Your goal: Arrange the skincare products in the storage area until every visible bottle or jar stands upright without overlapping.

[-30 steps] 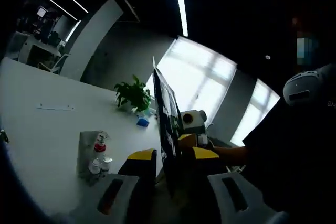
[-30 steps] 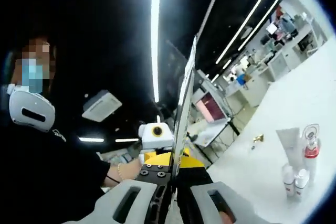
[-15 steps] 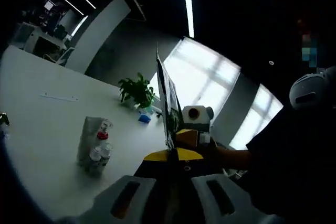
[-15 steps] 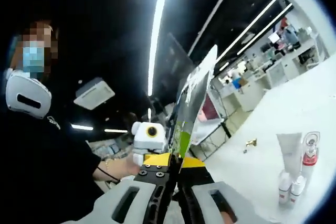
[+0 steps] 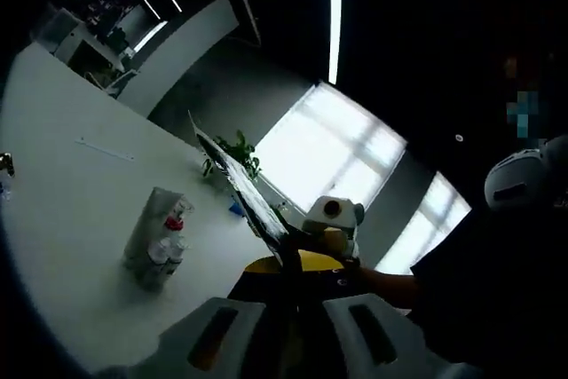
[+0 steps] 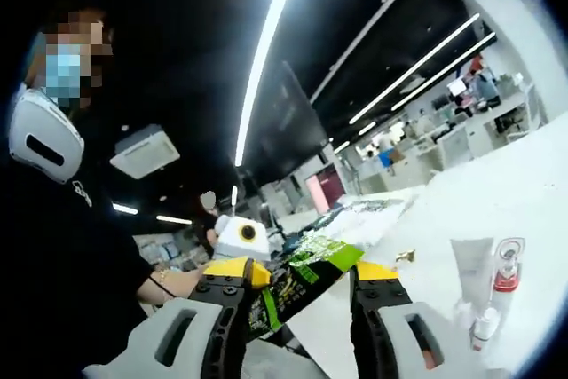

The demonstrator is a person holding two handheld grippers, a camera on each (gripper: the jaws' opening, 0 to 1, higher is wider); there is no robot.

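Note:
The skincare cluster stands on the white table [image 5: 62, 219]: a pale tube [image 5: 146, 224], a pump bottle with a red collar [image 5: 174, 221] and small white bottles [image 5: 160, 255]. In the right gripper view they sit at the right edge: tube [image 6: 470, 259], pump bottle [image 6: 504, 277], small bottle [image 6: 484, 326]. My left gripper [image 5: 286, 264] is shut on a flat printed card [image 5: 240, 193] that leans up and left. My right gripper [image 6: 303, 280] is open, with the green and black card [image 6: 324, 259] lying between its spread jaws. Both grippers are off the table, well apart from the products.
A potted plant [image 5: 232, 150], a small blue object [image 5: 232, 209] and a thin strip [image 5: 105, 150] lie farther along the table. A small brass item [image 6: 405, 256] sits on the table near the card. A person in dark clothes holds the grippers. Office desks stand far behind.
My left gripper closed on the card, then my right gripper opened and let it go. The card has tipped from upright to slanted.

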